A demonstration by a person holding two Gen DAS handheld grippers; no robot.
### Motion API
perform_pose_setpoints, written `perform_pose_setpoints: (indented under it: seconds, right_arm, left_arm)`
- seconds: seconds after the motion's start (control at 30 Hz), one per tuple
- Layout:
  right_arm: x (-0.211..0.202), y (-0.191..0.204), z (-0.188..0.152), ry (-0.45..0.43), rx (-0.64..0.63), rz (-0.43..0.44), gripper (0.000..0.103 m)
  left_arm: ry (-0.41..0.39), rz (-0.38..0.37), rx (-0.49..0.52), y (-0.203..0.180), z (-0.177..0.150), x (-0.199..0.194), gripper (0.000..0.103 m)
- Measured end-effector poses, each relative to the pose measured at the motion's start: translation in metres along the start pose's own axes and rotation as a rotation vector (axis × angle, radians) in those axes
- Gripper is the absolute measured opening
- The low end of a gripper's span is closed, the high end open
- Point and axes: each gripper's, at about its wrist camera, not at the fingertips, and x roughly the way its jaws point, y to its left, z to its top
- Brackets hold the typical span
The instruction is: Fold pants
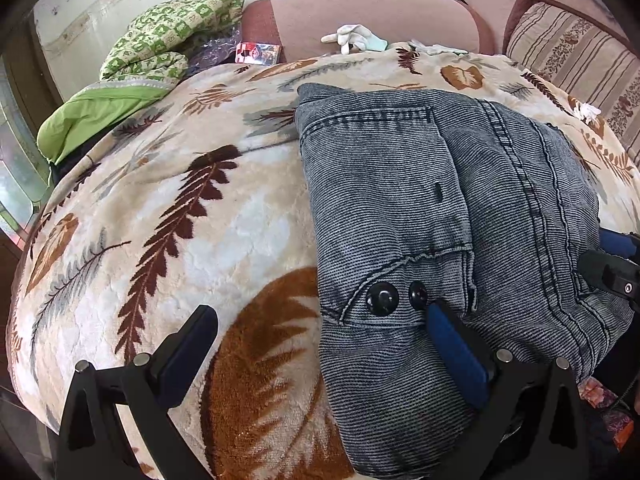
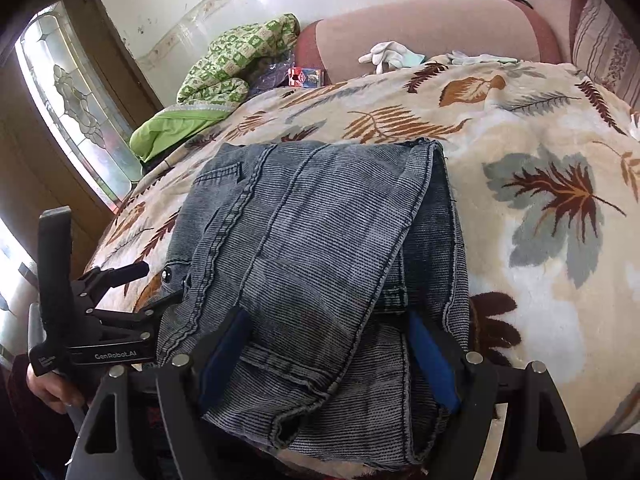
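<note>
Lower frame: left gripper [image 1: 320, 332] spread wide, one finger over the pants [image 1: 420, 200]; right gripper [image 2: 328, 340] wide, straddling the near hem. Folded pants occupy centre frame on the blanket [image 1: 180, 220]. Risk: snagged fingers could drag layers, undoing the fold.

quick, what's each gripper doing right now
Left gripper: open, holding nothing; one finger over the pants, the other over the blanket.
Right gripper: open, fingers straddling the folded pants, not clamped.
</note>
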Motion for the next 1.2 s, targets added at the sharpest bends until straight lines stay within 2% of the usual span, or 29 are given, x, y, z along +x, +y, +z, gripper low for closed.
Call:
perform_pose_setpoints:
  seconds: [0.3, 0.87, 1.2]
  right_arm:
    - [-0.0007, -0.0011, -0.0011, 0.001, -0.015, 0.003, 0.083]
    - [-0.0035, 0.0025, -0.0017, 0.027, 0.007, -0.021, 0.083]
    - [-0.0013, 0.0000, -0.0008, 0.009, 0.006, -0.003, 0.084]
  left_arm:
    - [-0.010, 0.007, -0.013, -0.0001, -0.0018, 0.0009, 0.103]
    - [0.003, -0.044, -0.017, 0.0061, 0.0014, 0.0079, 0.103]
    - [-0.009, -0.015, 0.002, 0.0013, 0.0022, 0.0042, 0.103]
